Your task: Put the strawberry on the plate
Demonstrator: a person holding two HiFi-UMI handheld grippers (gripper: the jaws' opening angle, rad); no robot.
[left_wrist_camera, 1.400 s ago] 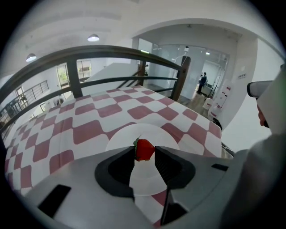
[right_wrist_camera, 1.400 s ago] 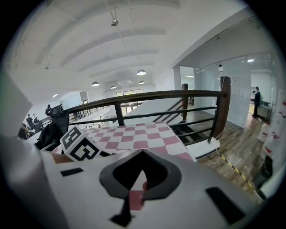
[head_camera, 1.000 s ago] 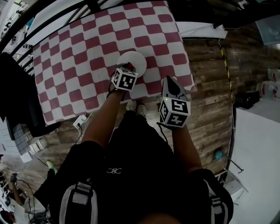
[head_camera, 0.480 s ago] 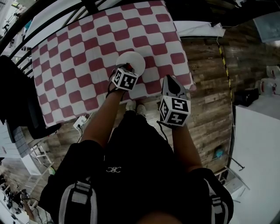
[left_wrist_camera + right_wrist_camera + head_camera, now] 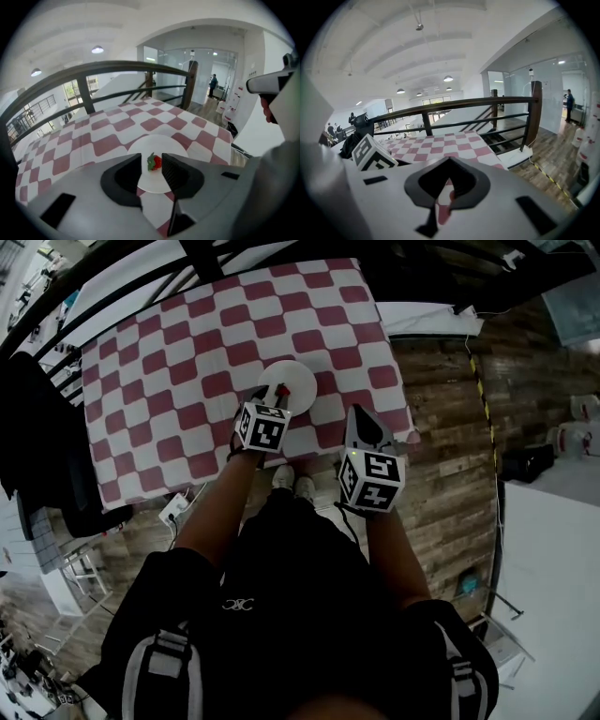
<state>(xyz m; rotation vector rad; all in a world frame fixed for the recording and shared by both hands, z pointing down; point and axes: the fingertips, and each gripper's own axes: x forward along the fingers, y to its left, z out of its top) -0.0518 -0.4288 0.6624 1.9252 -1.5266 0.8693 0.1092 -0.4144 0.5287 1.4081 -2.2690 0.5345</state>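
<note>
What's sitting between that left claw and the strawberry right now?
Only bare white plate, as the left gripper view shows. The left gripper has just been opening its jaws. The strawberry lies in line between them, untouched.

The strawberry point(image 5: 284, 390) lies on the plate point(image 5: 302, 379), near the table's point(image 5: 187, 362) front edge. The left gripper point(image 5: 272, 402) is just before the plate, the right gripper point(image 5: 367, 424) farther right.
</note>
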